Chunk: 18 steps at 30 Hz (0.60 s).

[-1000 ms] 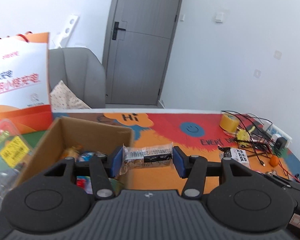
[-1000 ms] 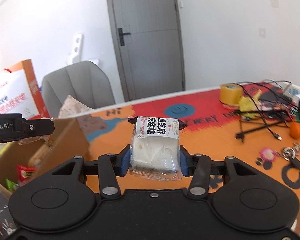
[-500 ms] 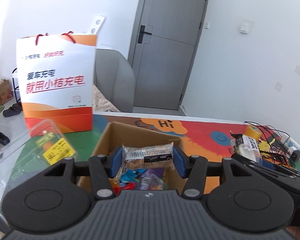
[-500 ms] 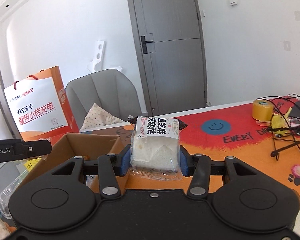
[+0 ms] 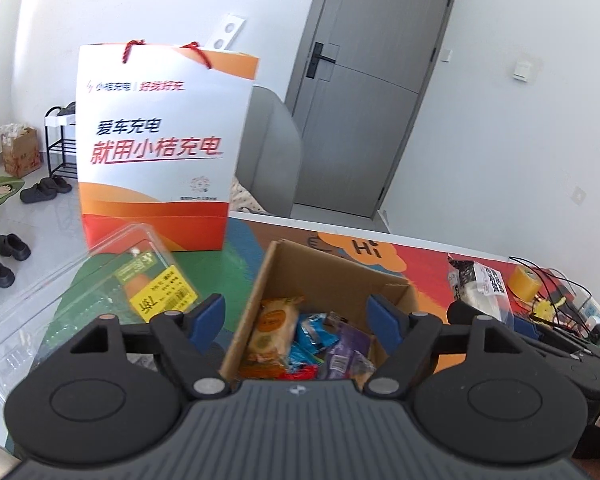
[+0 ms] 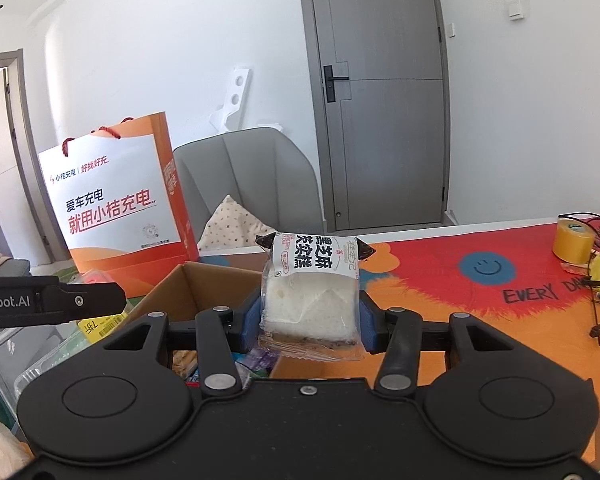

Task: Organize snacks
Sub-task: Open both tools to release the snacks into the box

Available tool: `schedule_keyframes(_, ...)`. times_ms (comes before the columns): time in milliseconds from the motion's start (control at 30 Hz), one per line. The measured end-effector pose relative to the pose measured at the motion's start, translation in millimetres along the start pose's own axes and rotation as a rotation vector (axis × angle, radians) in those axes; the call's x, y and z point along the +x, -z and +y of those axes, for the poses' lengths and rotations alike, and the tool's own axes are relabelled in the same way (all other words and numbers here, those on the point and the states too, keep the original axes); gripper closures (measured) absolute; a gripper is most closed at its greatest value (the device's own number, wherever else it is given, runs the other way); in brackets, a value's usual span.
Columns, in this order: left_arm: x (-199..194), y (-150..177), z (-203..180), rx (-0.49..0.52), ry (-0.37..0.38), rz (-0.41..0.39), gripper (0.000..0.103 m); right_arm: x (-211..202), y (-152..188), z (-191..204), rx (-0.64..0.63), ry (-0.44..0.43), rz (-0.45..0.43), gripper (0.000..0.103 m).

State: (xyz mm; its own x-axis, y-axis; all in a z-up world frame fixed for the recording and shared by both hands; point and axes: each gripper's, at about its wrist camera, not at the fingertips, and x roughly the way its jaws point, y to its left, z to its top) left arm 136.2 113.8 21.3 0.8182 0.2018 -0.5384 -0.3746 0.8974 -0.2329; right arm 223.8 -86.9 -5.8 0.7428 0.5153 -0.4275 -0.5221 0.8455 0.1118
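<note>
Sesame cake packet (image 6: 310, 300), soft and light in slippery wrap, sits clamped at its flanks in the right gripper (image 6: 311, 322) near the cardboard box (image 5: 284, 276); left gripper (image 5: 296, 318) fingers have just been opening, apart, empty above it.

Matt brown cardboard box (image 5: 320, 276) below left gripper, glossy foil snack wrappers (image 5: 312, 344) inside; clear shiny plastic clamshell (image 5: 60, 304) left of it; glossy paper bag (image 5: 160, 140) behind; crinkly clear film on cake pack (image 6: 310, 296)
</note>
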Motion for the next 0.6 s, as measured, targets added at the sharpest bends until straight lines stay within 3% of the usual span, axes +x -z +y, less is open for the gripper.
schedule_keyframes(367, 11.2, -7.7, 29.3, -0.045, -0.016, 0.012, 0.026, 17.9, -5.5, 27.7, -0.012, -0.041, 0.016, 0.054)
schedule_keyframes(400, 12.2, -8.0, 30.8, -0.046, -0.018, 0.013, 0.026, 18.7, -6.2, 29.1, -0.002, -0.063, 0.013, 0.052)
schedule_keyframes(467, 14.3, -8.3, 34.2, -0.051, -0.022, 0.018, 0.026, 17.4, -7.3, 29.7, 0.022, -0.085, 0.008, 0.031)
schedule_keyframes(600, 17.3, -6.3, 37.1, -0.057, -0.028, 0.023, 0.020, 13.9, -8.4, 23.9, 0.035, -0.035, 0.005, 0.029)
